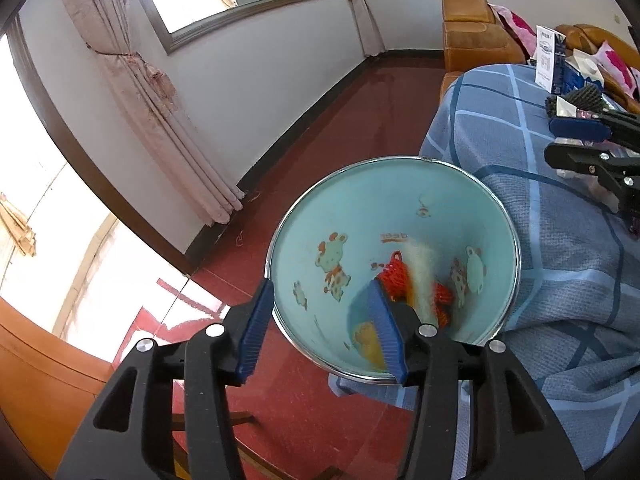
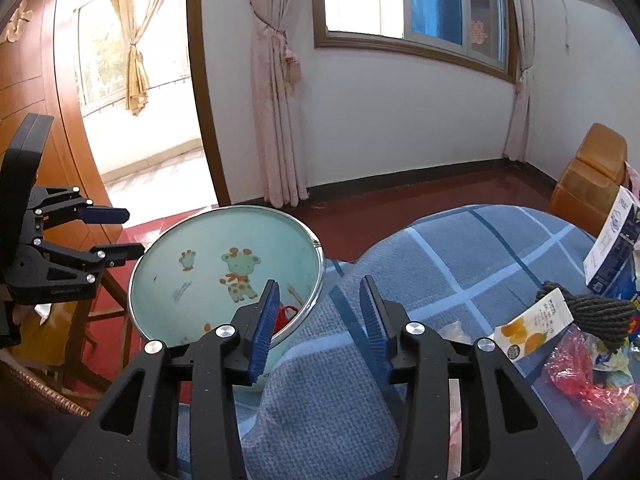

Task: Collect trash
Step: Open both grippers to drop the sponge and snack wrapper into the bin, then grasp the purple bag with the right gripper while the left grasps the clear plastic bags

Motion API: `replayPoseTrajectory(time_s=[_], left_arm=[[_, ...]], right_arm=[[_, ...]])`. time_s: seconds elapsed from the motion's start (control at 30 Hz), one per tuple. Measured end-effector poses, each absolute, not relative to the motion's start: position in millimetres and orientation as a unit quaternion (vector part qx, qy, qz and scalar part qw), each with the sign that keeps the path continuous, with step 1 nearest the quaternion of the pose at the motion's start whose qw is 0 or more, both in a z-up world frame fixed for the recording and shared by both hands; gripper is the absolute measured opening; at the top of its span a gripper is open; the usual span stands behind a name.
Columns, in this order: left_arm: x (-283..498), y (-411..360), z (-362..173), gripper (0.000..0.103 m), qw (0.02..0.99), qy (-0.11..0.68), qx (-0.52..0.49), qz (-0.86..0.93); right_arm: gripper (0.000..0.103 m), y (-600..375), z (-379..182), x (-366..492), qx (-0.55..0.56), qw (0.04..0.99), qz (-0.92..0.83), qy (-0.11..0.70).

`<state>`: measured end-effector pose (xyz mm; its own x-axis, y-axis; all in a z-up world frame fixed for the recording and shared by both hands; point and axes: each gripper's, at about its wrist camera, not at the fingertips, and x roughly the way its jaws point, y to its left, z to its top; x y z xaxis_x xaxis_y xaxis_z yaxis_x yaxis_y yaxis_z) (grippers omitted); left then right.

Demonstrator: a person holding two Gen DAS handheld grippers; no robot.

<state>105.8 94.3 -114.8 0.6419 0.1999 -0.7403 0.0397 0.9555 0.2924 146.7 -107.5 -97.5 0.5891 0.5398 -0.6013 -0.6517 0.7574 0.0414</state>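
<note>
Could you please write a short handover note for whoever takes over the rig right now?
Left gripper: open, empty, poised over the bin's mouth.
Right gripper: open, empty, above the blue checked cloth just beside the bin.
Bin: light blue, cartoon print, at the edge of the cloth-covered surface; it already holds red netting and a pale piece of trash.
Left to collect, to the right on the cloth: a juice carton, a red plastic bag and some wrappers under it. The dark yarn bundle and the blue box may not be trash; check first.
</note>
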Motion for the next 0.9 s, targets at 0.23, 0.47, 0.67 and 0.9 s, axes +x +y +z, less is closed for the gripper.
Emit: replayPoseTrajectory(time_s=[0.23, 0.47, 0.67, 0.9], left_arm=[[106.0, 92.6, -115.0, 0.054, 0.895, 0.420, 0.142, 0.047], [106.6, 94.0, -114.9, 0.054, 0.895, 0.420, 0.140, 0.048], [106.4, 94.0, -114.8, 0.054, 0.895, 0.421, 0.140, 0.048], [104.7, 91.6, -116.0, 0.056, 0.895, 0.422, 0.138, 0.044]], right_arm=[[0.046, -111.0, -96.8, 145.8, -0.089, 0.889, 0.331, 0.303], [0.047, -111.8, -97.7, 144.5, -0.089, 0.890, 0.330, 0.301], [0.048, -114.5, -96.1, 141.3, -0.086, 0.893, 0.326, 0.298], [0.049, -120.5, -95.0, 138.8, -0.080, 0.896, 0.319, 0.299]])
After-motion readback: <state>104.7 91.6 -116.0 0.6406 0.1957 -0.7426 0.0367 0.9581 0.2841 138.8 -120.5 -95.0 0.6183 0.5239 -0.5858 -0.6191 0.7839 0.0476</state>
